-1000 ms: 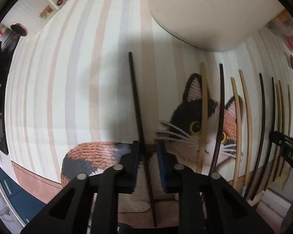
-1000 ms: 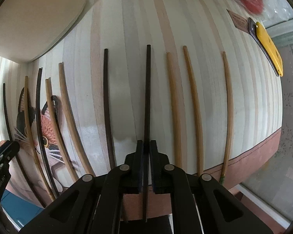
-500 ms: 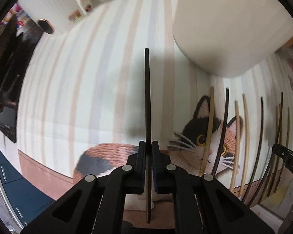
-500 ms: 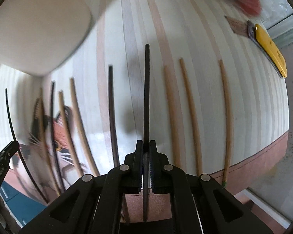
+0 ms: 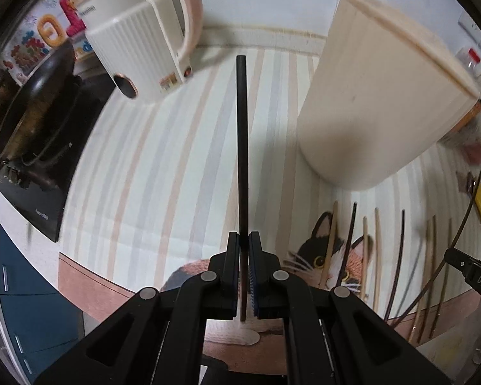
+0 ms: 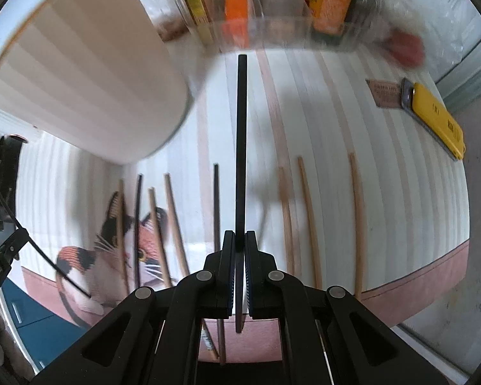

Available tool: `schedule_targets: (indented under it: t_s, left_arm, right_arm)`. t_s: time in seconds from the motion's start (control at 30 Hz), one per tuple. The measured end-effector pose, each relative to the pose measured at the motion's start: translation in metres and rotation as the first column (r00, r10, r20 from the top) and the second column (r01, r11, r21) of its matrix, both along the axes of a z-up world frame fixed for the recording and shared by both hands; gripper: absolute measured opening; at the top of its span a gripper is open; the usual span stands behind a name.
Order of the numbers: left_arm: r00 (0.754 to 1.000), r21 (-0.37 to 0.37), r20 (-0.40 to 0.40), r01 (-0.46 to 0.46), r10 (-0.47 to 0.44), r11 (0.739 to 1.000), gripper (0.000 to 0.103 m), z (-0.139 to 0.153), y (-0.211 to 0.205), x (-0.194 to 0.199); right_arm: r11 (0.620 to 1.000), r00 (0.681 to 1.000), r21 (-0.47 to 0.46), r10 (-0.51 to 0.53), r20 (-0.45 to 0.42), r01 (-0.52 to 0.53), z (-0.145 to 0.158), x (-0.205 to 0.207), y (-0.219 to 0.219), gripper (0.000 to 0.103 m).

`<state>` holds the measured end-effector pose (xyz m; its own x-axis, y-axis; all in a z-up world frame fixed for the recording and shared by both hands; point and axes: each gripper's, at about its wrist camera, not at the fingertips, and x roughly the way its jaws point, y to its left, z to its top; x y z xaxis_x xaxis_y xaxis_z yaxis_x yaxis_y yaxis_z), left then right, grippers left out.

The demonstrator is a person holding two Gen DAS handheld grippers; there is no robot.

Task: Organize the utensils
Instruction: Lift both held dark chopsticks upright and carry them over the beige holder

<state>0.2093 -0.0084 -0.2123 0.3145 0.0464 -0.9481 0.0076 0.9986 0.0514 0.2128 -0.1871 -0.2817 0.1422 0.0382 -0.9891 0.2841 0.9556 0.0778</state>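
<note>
Change since earlier frames: both grippers have risen; the striped mat (image 5: 163, 173) now sits farther below, and the kettle (image 5: 144, 41) and cream container (image 5: 378, 109) have come fully into the left wrist view.
Left gripper (image 5: 244, 256): jaws clamped on a black chopstick (image 5: 242, 147), which runs up the frame centre from between the pads, clear of the mat.
Right gripper (image 6: 237, 253): jaws likewise closed on a second black chopstick (image 6: 241, 147), held along the frame centre, off the mat.
Remaining utensils: wooden and dark chopsticks (image 6: 304, 218) lie in a row across the lower middle of the right wrist view, partly over the cat print (image 6: 118, 247).
Step in hand: lift and carry of a matched black pair, judged from both sticks being airborne.
Likely destination: the cream container (image 6: 89, 80), upper left of the right wrist view; its opening is not visible.
Next move calls for: bringing both sticks above the container rim, tips down, then releasing without striking the wall.
</note>
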Motion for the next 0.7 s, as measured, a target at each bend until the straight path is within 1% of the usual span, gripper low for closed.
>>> schedule_targets:
  t_s: [0.1,0.17,0.23,0.27,0.3,0.33,0.5,0.7]
  left_arm:
    - [0.999,-0.005,0.041,-0.006,0.006,1.0,0.003,0.012,0.0,0.001]
    - [0.997,-0.01,0.078,-0.016,0.017,1.0,0.003,0.02,0.002,0.008]
    - [0.993,-0.019,0.116,-0.028,0.03,0.999,0.003,0.031,0.006,0.013]
    - [0.991,-0.021,0.131,-0.029,0.031,0.999,0.003,0.036,0.006,0.016]
    - [0.987,-0.02,0.154,-0.032,0.034,0.999,0.003,0.045,0.007,0.018]
    - [0.985,-0.022,0.171,-0.034,0.038,0.999,0.003,0.051,0.008,0.02]
    - [0.966,-0.036,0.253,-0.034,0.042,0.999,0.003,0.091,0.008,0.028]
    - [0.939,-0.05,0.342,-0.008,0.025,0.999,0.003,0.145,0.001,0.029]
  right_arm:
    - [1.0,0.999,0.01,0.011,0.045,-0.011,0.018,-0.01,0.0,0.005]
    - [1.0,0.997,0.011,0.019,0.072,-0.02,0.035,-0.007,0.004,0.005]
    - [1.0,0.995,0.009,0.027,0.101,-0.028,0.042,0.007,0.0,0.005]
    - [0.999,0.992,0.011,0.031,0.12,-0.032,0.052,0.008,0.002,0.005]
    - [0.999,0.99,0.014,0.034,0.138,-0.037,0.059,0.013,-0.003,0.005]
    - [0.999,0.988,0.016,0.037,0.151,-0.04,0.057,0.02,-0.012,0.005]
    - [0.996,0.968,0.028,0.076,0.238,-0.085,0.101,0.032,-0.007,0.005]
    - [0.987,0.944,0.01,0.148,0.294,-0.158,0.152,0.044,0.003,0.005]
